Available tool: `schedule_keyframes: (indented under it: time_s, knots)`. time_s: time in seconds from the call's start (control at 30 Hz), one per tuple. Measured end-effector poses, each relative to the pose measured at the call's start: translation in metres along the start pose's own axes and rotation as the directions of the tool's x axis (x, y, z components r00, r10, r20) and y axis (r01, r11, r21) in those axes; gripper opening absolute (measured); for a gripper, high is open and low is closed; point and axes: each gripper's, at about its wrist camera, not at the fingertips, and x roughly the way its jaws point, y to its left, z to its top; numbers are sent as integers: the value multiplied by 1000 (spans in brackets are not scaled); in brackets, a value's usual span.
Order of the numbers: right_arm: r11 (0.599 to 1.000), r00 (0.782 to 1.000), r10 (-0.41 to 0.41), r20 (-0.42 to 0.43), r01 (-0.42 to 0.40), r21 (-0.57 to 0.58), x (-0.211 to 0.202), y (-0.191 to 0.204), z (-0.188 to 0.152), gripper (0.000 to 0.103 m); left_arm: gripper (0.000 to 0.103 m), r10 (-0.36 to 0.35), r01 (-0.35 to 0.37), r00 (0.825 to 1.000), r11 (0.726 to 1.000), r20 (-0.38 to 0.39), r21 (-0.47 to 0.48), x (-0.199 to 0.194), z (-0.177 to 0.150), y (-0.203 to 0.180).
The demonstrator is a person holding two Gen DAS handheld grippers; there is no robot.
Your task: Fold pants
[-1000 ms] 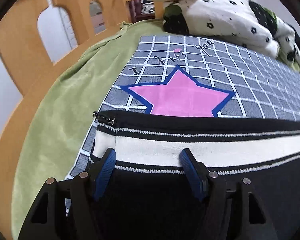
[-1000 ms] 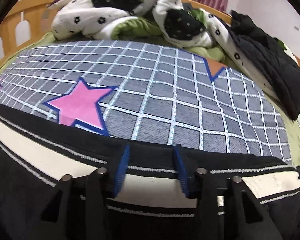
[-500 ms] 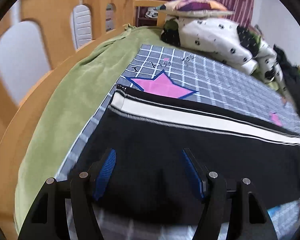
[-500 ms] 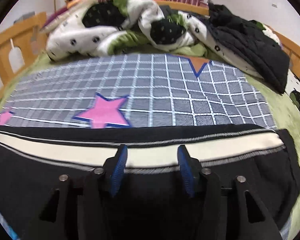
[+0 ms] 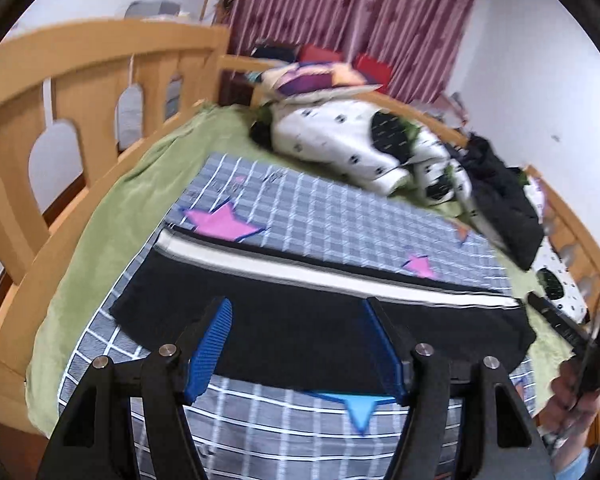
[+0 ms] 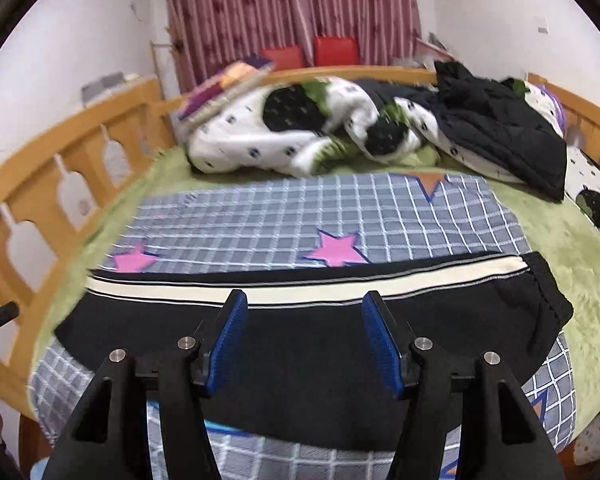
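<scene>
Black pants (image 5: 300, 320) with a cream side stripe lie folded lengthwise in a long flat band across the grey checked blanket (image 5: 320, 220). They also show in the right wrist view (image 6: 308, 344). My left gripper (image 5: 300, 344) is open and empty, held above the pants' near edge. My right gripper (image 6: 302, 340) is open and empty, held above the middle of the pants. The other gripper shows at the right edge of the left wrist view (image 5: 596, 344), held by a hand.
A crumpled white and black duvet (image 6: 300, 132), a pillow (image 5: 316, 80) and a black jacket (image 6: 500, 128) lie at the far end of the bed. A wooden rail (image 5: 80, 120) runs along the left side. Green sheet (image 6: 580, 272) lies around the blanket.
Both grippers have pulled back and up from the pants. The whole folded pants now show, lying flat on the blanket.
</scene>
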Motion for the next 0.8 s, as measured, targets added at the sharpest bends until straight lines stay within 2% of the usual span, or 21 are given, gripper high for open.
schedule_keyframes:
  time_s: [0.1, 0.17, 0.3, 0.37, 0.47, 0.53, 0.6, 0.67, 0.73, 0.77, 0.8]
  knots:
    - [1000, 999, 24, 39, -23, -17, -20, 11, -7, 67, 65, -13, 13, 1000, 1000, 24, -1, -6, -11, -11]
    - [999, 998, 51, 42, -51, -20, -19, 11, -19, 67, 65, -11, 11, 1000, 1000, 28, -22, 2, -21, -9]
    - [995, 994, 95, 54, -96, 18, 0, -6, -52, 67, 65, 12, -9, 999, 998, 44, -58, 30, -51, 13]
    - [991, 992, 114, 48, -117, 61, 17, -21, -70, 67, 65, 0, 4, 999, 994, 32, -110, 54, -71, 41]
    - [995, 997, 76, 1, -76, 60, 36, -33, -78, 67, 65, -13, 9, 1000, 983, -21, -182, 86, -92, 79]
    - [997, 1000, 31, -7, -30, 66, 42, -40, -79, 67, 64, 16, -33, 998, 965, -69, -262, 103, -99, 104]
    - [996, 1000, 30, -1, -30, 80, 44, -48, -81, 67, 64, -17, -19, 994, 946, -108, -324, 122, -102, 126]
    - [996, 1000, 17, -9, -16, 93, 50, -55, -83, 67, 64, 5, -44, 993, 943, -117, -330, 133, -105, 137]
    - [996, 1000, 10, -6, -10, 86, 55, -61, -84, 67, 64, 72, -111, 990, 933, -124, -341, 146, -111, 153]
    - [997, 1000, -13, -6, 13, 82, 58, -64, -85, 67, 64, 74, -118, 989, 920, -128, -375, 152, -113, 163]
    - [996, 1000, -28, -13, 29, 81, 61, -66, -85, 67, 64, 47, -91, 992, 905, -115, -415, 156, -114, 171]
